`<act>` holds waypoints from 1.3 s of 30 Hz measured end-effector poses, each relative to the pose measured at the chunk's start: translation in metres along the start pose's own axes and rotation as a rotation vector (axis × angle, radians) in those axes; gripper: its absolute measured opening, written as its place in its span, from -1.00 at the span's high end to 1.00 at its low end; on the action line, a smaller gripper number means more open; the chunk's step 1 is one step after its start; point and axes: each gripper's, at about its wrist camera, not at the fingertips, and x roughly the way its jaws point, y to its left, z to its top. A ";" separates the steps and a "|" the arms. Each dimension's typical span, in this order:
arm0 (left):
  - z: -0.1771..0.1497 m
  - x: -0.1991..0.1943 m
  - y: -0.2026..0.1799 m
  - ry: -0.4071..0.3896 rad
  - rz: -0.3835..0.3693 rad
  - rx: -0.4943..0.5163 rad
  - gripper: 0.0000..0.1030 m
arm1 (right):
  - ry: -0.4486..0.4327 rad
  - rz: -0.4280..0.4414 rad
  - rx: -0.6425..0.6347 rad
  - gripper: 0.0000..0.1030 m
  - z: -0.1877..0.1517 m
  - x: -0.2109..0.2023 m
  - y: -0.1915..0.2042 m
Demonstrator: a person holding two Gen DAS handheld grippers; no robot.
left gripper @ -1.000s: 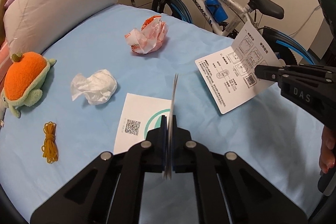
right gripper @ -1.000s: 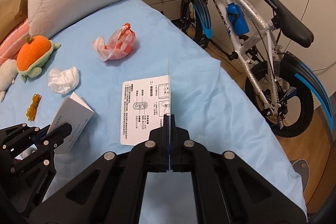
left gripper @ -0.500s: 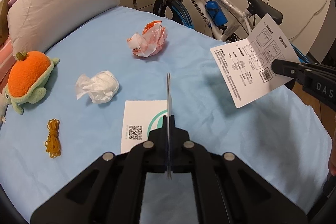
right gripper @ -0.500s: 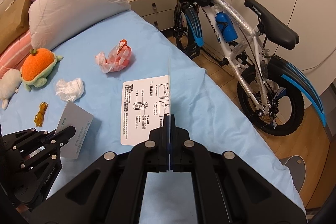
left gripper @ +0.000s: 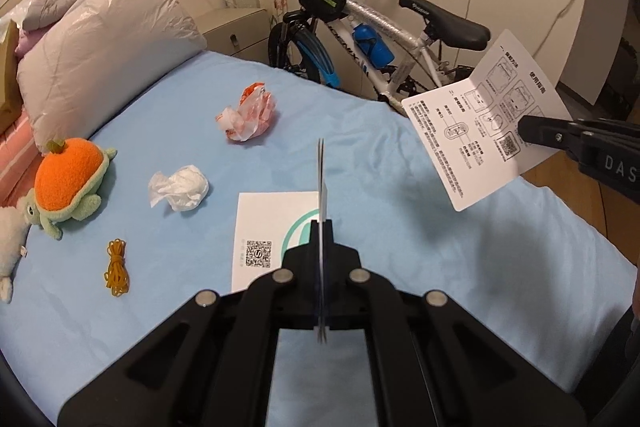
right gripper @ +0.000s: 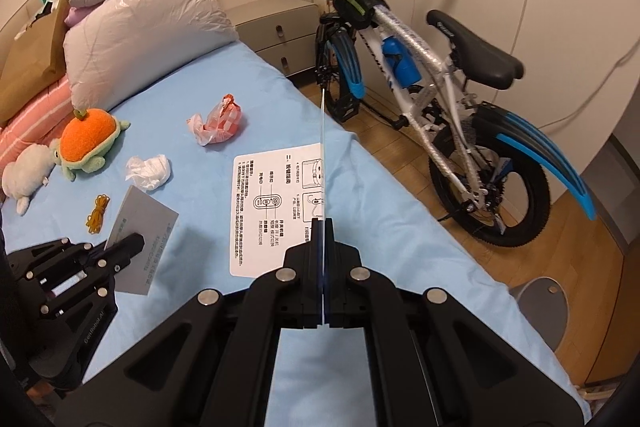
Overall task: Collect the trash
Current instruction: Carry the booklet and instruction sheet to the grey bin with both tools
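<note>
My left gripper (left gripper: 321, 227) is shut on a white folded card with a QR code (left gripper: 268, 235), held above the blue bed; the card also shows in the right wrist view (right gripper: 144, 227). My right gripper (right gripper: 322, 227) is shut on a white instruction leaflet (right gripper: 272, 211), held above the bed's right side; the leaflet also shows in the left wrist view (left gripper: 476, 123). On the bed lie a crumpled white tissue (left gripper: 180, 187), a red-and-white plastic bag (left gripper: 250, 117) and a bundle of yellow rubber bands (left gripper: 116, 269).
An orange turtle plush (left gripper: 68, 179) and a white plush (right gripper: 26, 173) lie at the left. A large pillow (left gripper: 104, 79) is at the bed's head. A bicycle (right gripper: 420, 67) stands on the wooden floor at the right, by a nightstand (right gripper: 276, 23). A grey round bin (right gripper: 544, 307) is at lower right.
Both grippers have lifted and pulled back from the bed with their papers still held. More of the room and floor has come into view.
</note>
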 end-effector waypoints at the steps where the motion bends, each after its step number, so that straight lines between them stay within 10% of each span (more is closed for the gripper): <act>1: 0.001 -0.008 -0.009 -0.009 -0.009 0.010 0.98 | -0.006 -0.009 0.004 1.00 -0.004 -0.011 -0.007; 19: 0.017 -0.063 -0.214 -0.056 -0.237 0.195 0.98 | -0.096 -0.256 0.177 1.00 -0.099 -0.157 -0.206; 39: 0.051 0.038 -0.421 0.044 -0.435 0.451 0.98 | 0.038 -0.501 0.402 1.00 -0.182 -0.096 -0.399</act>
